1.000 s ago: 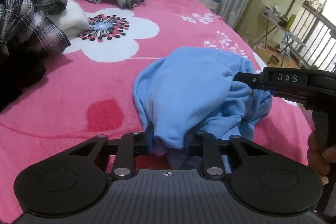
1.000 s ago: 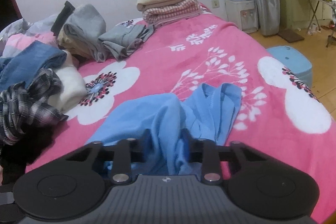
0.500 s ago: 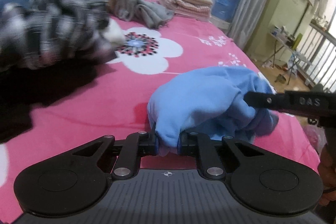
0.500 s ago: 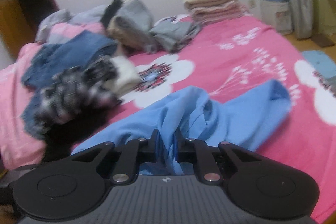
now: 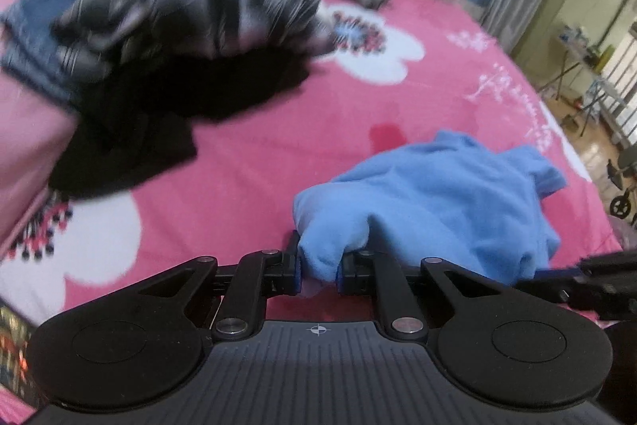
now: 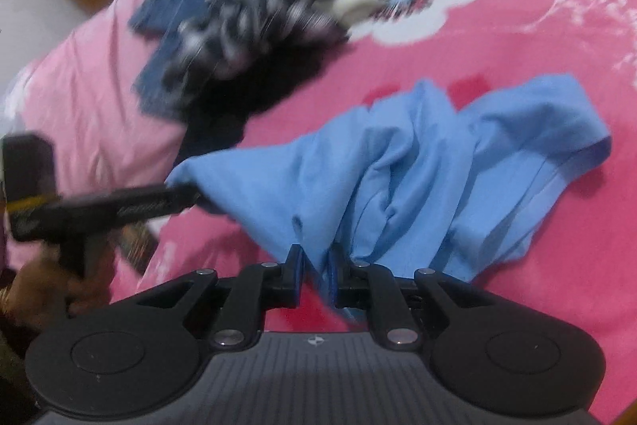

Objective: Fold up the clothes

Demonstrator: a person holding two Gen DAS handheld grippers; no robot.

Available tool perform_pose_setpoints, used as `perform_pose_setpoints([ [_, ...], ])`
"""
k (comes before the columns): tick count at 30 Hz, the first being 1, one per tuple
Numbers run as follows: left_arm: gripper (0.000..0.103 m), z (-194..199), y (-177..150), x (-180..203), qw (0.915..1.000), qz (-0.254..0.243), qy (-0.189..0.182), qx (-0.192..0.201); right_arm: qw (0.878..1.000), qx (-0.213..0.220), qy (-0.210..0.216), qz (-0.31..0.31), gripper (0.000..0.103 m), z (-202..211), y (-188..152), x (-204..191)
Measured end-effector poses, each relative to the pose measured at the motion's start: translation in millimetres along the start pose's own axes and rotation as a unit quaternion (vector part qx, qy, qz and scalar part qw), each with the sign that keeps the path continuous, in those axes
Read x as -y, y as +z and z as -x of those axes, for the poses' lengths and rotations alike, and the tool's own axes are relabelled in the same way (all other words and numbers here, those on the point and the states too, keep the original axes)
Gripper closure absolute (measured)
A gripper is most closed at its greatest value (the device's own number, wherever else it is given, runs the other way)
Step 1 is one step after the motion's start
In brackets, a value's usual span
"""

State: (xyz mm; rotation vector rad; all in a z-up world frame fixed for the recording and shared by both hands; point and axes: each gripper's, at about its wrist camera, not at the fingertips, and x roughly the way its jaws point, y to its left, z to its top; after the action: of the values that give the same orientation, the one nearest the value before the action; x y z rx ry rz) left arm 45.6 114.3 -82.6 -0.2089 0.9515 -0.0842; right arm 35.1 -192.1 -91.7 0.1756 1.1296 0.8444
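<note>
Left gripper (image 5: 317, 271) and right gripper (image 6: 316, 275) each pinch the blue shirt (image 6: 418, 166), now dragged across the bed (image 5: 278, 146) toward frame centre, bunched, unspread; folding not begun.

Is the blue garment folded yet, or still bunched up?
Still bunched up. The blue garment hangs in loose creases between the left gripper and right gripper, both pinching it above the pink bedspread.

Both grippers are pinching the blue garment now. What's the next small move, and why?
Probably draw the left gripper and right gripper apart to stretch the blue garment flat. Each is clamped on an edge, and the cloth between them hangs bunched in folds.
</note>
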Motion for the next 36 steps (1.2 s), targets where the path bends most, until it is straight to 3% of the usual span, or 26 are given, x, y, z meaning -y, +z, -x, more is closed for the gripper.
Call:
perform_pose_setpoints([
  [4, 0.075, 13.7, -3.7, -2.9, 0.9994, 0.010, 0.001, 0.033, 1.000, 0.013, 0.017, -0.023, 0.087, 25.9, -8.9, 3.1],
  [7, 0.068, 27.0, -3.8, 3.2, 0.9965, -0.010, 0.001, 0.083, 0.997, 0.060, -0.003, -0.057, 0.076, 53.4, -11.9, 20.6],
  [9, 0.064, 29.5, -2.8, 13.2, 0.9941, -0.037, -0.019, 0.100, 0.991, 0.092, -0.020, -0.095, 0.070, 67.7, -11.1, 38.1],
  [11, 0.045, 27.6, -3.0, 28.1, 0.9912, -0.073, -0.045, 0.101, 0.981, 0.114, -0.036, -0.153, 0.061, 75.2, -9.2, 60.9],
  [13, 0.037, 21.0, -6.3, 50.2, 0.9862, -0.125, -0.057, 0.092, 0.968, 0.129, -0.040, -0.211, 0.059, 77.3, -8.7, 83.5],
  [18, 0.024, -3.2, -20.4, 102.2, 0.9665, -0.234, -0.073, 0.076, 0.937, 0.156, -0.044, -0.311, 0.049, 65.7, -9.0, 124.7],
  [21, 0.021, -22.0, -27.7, 123.9, 0.9584, -0.268, -0.071, 0.067, 0.922, 0.170, -0.052, -0.343, 0.032, 53.1, -5.1, 143.4],
  [24, 0.025, -37.9, -29.2, 139.3, 0.9535, -0.289, -0.062, 0.061, 0.917, 0.173, -0.063, -0.355, 0.021, 41.5, 5.5, 157.2],
  [26, 0.044, -46.6, -28.4, 144.4, 0.9526, -0.294, -0.061, 0.050, 0.913, 0.176, -0.062, -0.362, 0.019, 31.1, 11.7, 167.5],
  [31, 0.079, -55.4, -19.8, 128.6, 0.9692, -0.233, -0.070, 0.038, 0.917, 0.195, -0.052, -0.343, 0.019, 19.0, 15.9, 173.2],
  [32, 0.085, -52.2, -17.6, 124.2, 0.9722, -0.218, -0.075, 0.040, 0.919, 0.201, -0.050, -0.334, 0.025, 17.9, 15.5, 172.9],
  [36, 0.091, -33.9, -8.5, 104.9, 0.9817, -0.153, -0.100, 0.053, 0.917, 0.206, -0.042, -0.339, 0.052, 18.9, 11.3, 179.1],
])
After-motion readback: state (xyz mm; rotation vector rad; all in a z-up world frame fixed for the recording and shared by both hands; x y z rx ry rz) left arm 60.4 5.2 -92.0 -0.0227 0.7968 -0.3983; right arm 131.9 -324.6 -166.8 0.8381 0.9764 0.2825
